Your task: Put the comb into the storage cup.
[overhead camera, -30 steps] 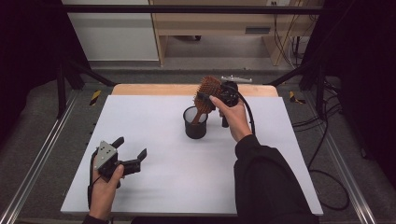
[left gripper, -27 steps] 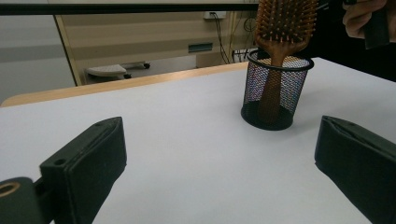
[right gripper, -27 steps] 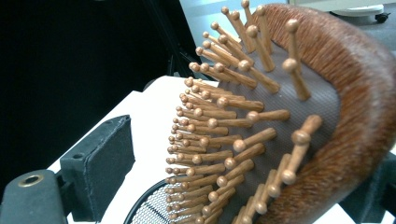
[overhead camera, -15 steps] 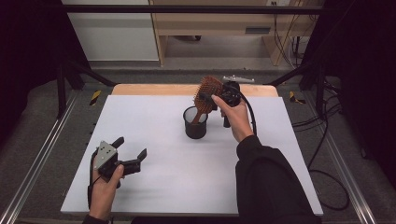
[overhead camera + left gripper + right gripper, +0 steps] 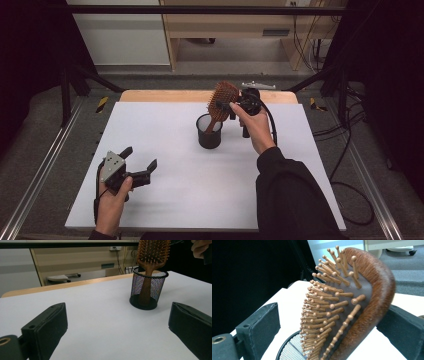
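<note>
A brown wooden hairbrush (image 5: 222, 97) stands handle-down in a black mesh cup (image 5: 209, 137) at the table's middle back. My right gripper (image 5: 231, 106) reaches in from the right around the brush head (image 5: 362, 290). Its jaws have just been opening: the left pad stands clear of the bristles, and the right pad lies close behind the brush's back. The cup's rim (image 5: 289, 350) shows below. My left gripper (image 5: 140, 156) hovers open and empty at the front left, facing the cup (image 5: 147, 292) and the brush (image 5: 151, 252) from a distance. Its jaws (image 5: 117, 310) stand wide apart.
The white table sheet (image 5: 175, 200) has a wooden strip (image 5: 165, 96) along its far edge. A grey metal tool (image 5: 257, 85) lies just beyond it. Metal rails (image 5: 45, 170) run along both sides. A black cable (image 5: 272, 125) trails from the right gripper.
</note>
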